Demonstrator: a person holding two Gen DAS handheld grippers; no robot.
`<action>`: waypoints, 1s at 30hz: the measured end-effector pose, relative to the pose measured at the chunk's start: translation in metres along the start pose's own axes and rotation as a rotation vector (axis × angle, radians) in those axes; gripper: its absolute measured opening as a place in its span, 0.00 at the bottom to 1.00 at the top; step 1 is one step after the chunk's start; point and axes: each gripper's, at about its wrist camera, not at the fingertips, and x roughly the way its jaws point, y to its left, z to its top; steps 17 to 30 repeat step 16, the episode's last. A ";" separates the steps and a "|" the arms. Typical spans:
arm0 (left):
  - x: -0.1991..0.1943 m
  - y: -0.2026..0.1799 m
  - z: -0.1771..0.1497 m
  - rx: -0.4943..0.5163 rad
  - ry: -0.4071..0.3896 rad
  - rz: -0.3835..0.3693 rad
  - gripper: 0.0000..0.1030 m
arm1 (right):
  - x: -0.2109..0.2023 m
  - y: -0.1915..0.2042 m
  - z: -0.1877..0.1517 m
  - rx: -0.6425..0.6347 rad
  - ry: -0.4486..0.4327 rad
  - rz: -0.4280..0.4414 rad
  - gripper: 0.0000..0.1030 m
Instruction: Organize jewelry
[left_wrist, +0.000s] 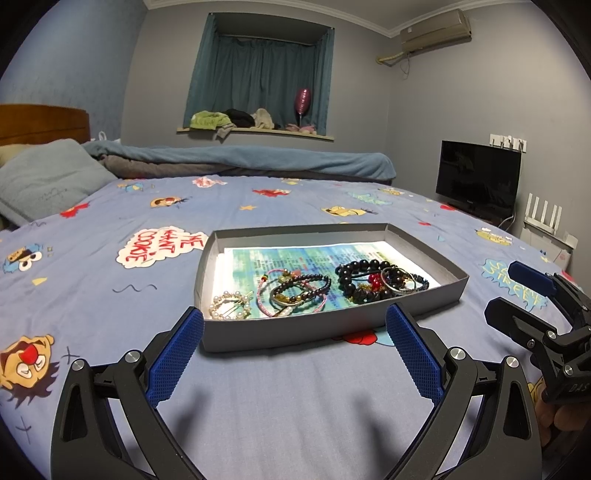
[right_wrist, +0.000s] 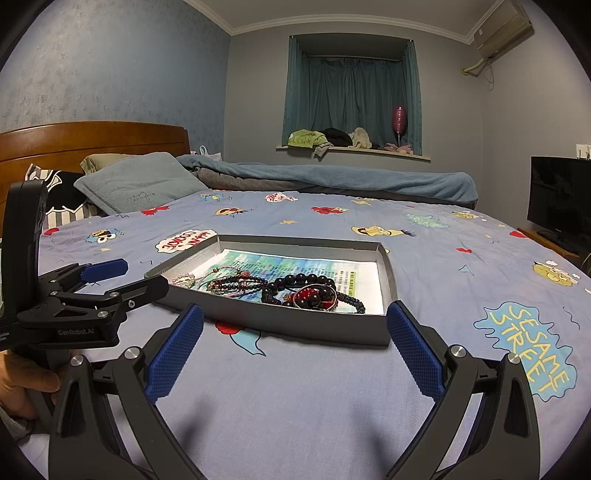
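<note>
A shallow grey box (left_wrist: 295, 332) (right_wrist: 280, 326) lies on the bed with a printed paper inside. In it lie a pearl hair clip (left_wrist: 229, 305), thin pink and dark bead bracelets (left_wrist: 299, 291) (right_wrist: 236, 283), and chunky black bead bracelets with red beads (left_wrist: 373, 277) (right_wrist: 306, 291). My left gripper (left_wrist: 295, 347) is open and empty, just in front of the box's near wall; it also shows in the right wrist view (right_wrist: 125, 277), left of the box. My right gripper (right_wrist: 295, 343) is open and empty before the box; it shows in the left wrist view (left_wrist: 517, 295), right of the box.
The bed has a blue cartoon sheet (left_wrist: 280, 406) (right_wrist: 295, 406). A grey pillow (right_wrist: 140, 186) and rumpled blanket (left_wrist: 240, 158) lie at the far side. A TV (left_wrist: 478, 175) stands at the right. Clothes sit on the window sill (right_wrist: 332, 142).
</note>
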 end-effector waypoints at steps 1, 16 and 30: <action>0.000 0.000 0.000 0.001 -0.001 -0.001 0.95 | 0.000 0.000 0.000 0.000 0.000 0.000 0.95; -0.001 -0.001 0.001 0.002 -0.004 -0.005 0.95 | 0.000 0.000 0.001 -0.002 0.001 -0.001 0.95; -0.001 -0.001 0.001 0.002 -0.004 -0.005 0.95 | 0.000 0.000 0.001 -0.002 0.001 -0.001 0.95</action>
